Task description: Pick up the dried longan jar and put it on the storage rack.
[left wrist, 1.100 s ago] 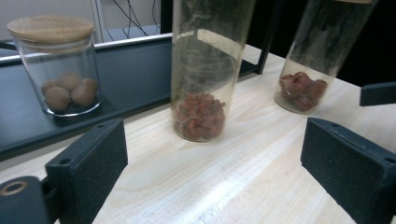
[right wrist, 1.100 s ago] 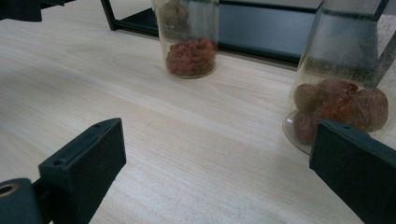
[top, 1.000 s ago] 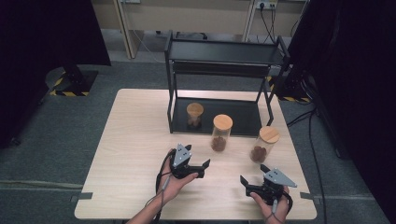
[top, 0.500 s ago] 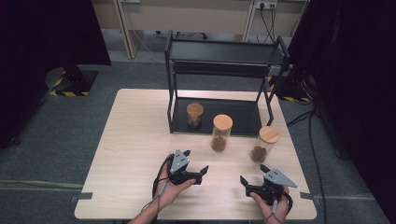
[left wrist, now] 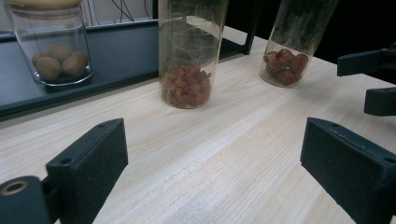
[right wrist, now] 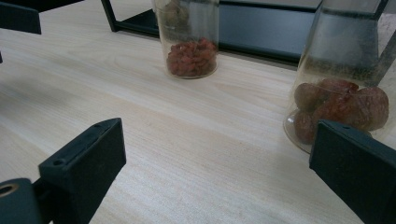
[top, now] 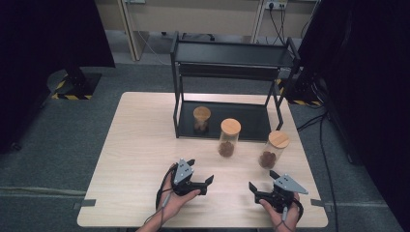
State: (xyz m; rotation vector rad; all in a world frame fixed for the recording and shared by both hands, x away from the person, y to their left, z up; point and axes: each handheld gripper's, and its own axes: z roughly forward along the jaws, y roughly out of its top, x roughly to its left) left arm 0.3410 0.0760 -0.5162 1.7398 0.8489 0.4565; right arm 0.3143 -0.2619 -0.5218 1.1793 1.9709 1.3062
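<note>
A lab-like recording room; a lone wooden table (top: 145, 145) stands on grey carpet (top: 58, 140), ringed by black curtains (top: 43, 34); hazard-striped stand bases (top: 72, 89) and wall sockets (top: 275, 5) show behind.

Two lidded glass jars stand upright on the worktop (top: 140, 145), well apart from each other. The middle jar (top: 229, 137), tall with a wooden lid, holds small red berries at its bottom and stands just before the rack's (top: 232, 53) lower shelf. The right jar (top: 272, 150), also wood-lidded, holds larger reddish-brown fruits near the rack's right leg.
</note>
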